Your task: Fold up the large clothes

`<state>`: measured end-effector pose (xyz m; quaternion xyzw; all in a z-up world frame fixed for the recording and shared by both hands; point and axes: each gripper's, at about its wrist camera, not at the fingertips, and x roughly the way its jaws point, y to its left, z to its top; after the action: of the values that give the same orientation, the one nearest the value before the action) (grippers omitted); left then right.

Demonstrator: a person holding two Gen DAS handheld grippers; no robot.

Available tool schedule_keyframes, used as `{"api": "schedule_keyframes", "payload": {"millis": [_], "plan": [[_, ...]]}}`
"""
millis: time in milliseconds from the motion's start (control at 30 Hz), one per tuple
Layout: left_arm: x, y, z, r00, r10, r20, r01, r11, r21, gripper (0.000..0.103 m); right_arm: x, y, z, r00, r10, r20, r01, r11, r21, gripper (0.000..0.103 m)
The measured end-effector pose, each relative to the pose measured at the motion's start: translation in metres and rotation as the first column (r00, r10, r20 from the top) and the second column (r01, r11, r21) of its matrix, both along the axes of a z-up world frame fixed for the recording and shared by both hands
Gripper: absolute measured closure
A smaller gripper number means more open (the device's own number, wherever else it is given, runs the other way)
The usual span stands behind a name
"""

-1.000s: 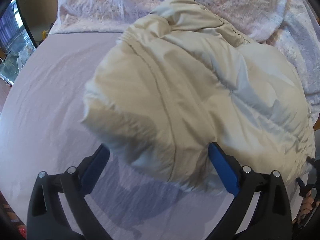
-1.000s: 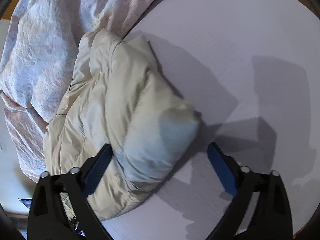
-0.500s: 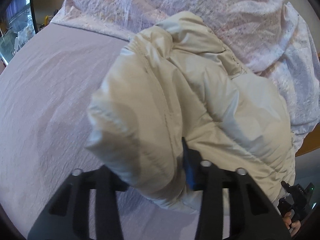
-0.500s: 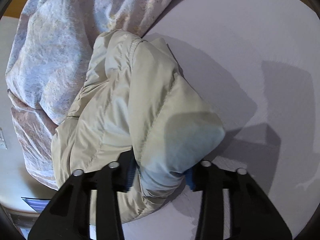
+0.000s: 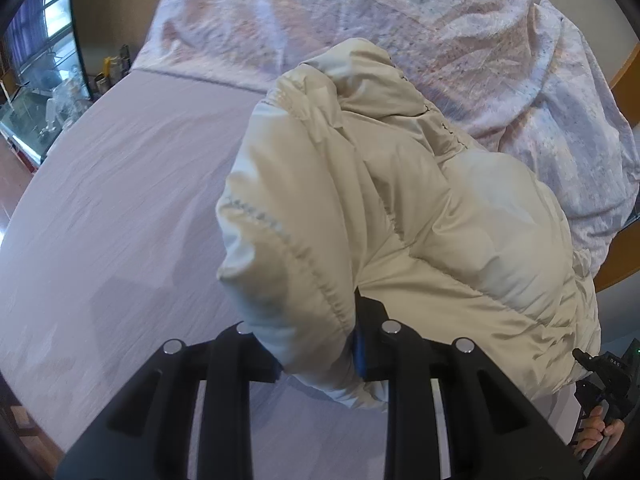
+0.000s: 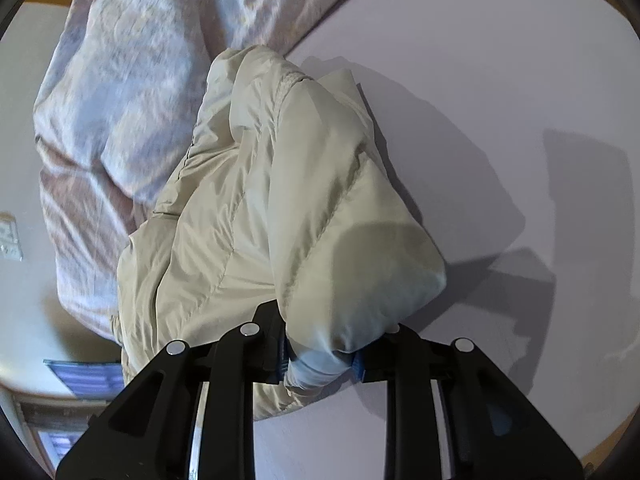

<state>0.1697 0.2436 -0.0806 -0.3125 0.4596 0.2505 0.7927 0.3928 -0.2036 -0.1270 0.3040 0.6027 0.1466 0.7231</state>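
Little of the folding looks done: the jacket point(image 5: 400, 216), a cream puffy one, sits as a rumpled mound on the lilac sheet point(image 5: 120, 208), with no flat panel or clean crease visible in either wrist view. It lies toward the head of the bed, its far end against the bunched floral duvet point(image 5: 400, 20), with plenty of bare sheet beside it. What has been achieved is the grip. The left gripper point(image 5: 316, 356) has just been closing and now pinches a thick padded edge of the jacket between its pads, the fabric bulging out above them. The right gripper point(image 6: 320, 360) has likewise just been closing and clamps another puffy end, which may be a sleeve or a hem corner; I cannot tell which. In the left view, a hand point(image 5: 600, 434) shows at the lower right edge, holding that other tool. Judging from this, the work is at its start: the jacket is seized at two points, and spreading it flat on the open sheet, tucking the sleeves in and doubling the body over are all left to do. The padding is springy, so any fold will likely need pressing down to stay.
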Motion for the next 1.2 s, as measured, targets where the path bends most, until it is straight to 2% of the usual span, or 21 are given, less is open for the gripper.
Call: {"api": "schedule_keyframes", "payload": {"millis": [267,333,467,533,567,633,733,833,933,1033,1100,1200], "plan": [[-0.066,-0.01,-0.001,0.999,0.019,-0.035,-0.02,1.0,-0.018,0.076,-0.048,-0.021,-0.001,0.999,0.04,-0.03,-0.041,0.999,-0.004,0.076],[-0.071,-0.011,-0.005,0.999,0.024,-0.048,-0.025,0.999,-0.021,0.07,-0.049,-0.025,-0.001,0.998,0.035,-0.046,-0.037,0.999,-0.029,0.07],[-0.073,-0.014,-0.004,0.997,0.035,-0.072,-0.035,0.999,0.01,0.058,-0.053,-0.044,0.011,1.0,-0.007,-0.02,0.005,0.991,-0.131,0.037],[-0.074,-0.016,-0.003,0.996,0.03,-0.088,-0.026,0.999,0.036,0.043,-0.055,-0.057,0.021,0.999,-0.029,0.016,0.031,0.983,-0.183,0.035],[-0.075,-0.017,-0.003,0.995,0.028,-0.093,-0.024,0.999,0.042,0.041,-0.054,-0.06,0.024,0.999,-0.033,0.025,0.037,0.979,-0.202,0.034],[-0.076,-0.016,-0.004,0.994,0.026,-0.102,-0.021,0.999,0.044,0.035,-0.055,-0.066,0.032,0.998,-0.045,0.053,0.057,0.964,-0.258,0.034],[-0.077,-0.015,-0.006,0.993,0.024,-0.112,-0.019,0.999,0.04,0.027,-0.054,-0.069,0.048,0.99,-0.069,0.122,0.111,0.917,-0.384,0.033],[-0.077,-0.016,-0.006,0.993,0.009,-0.116,-0.004,0.999,0.042,0.024,-0.053,-0.057,0.06,0.983,-0.015,0.181,0.085,0.916,-0.391,0.033],[-0.076,-0.017,-0.008,0.993,-0.002,-0.116,0.007,0.999,0.035,0.023,-0.055,-0.016,0.071,0.964,0.124,0.236,-0.024,0.923,-0.385,0.034],[-0.075,-0.016,-0.01,0.994,-0.005,-0.113,0.007,1.0,0.018,0.023,-0.06,0.032,0.077,0.927,0.264,0.267,-0.153,0.915,-0.373,0.047],[-0.076,-0.015,-0.012,0.994,0.001,-0.108,-0.001,1.0,0.0,0.023,-0.064,0.066,0.079,0.898,0.347,0.272,-0.243,0.904,-0.351,0.06],[-0.077,-0.014,-0.014,0.995,0.012,-0.098,-0.014,1.0,-0.021,0.023,-0.076,0.118,0.079,0.838,0.471,0.273,-0.377,0.864,-0.335,0.068]]}}
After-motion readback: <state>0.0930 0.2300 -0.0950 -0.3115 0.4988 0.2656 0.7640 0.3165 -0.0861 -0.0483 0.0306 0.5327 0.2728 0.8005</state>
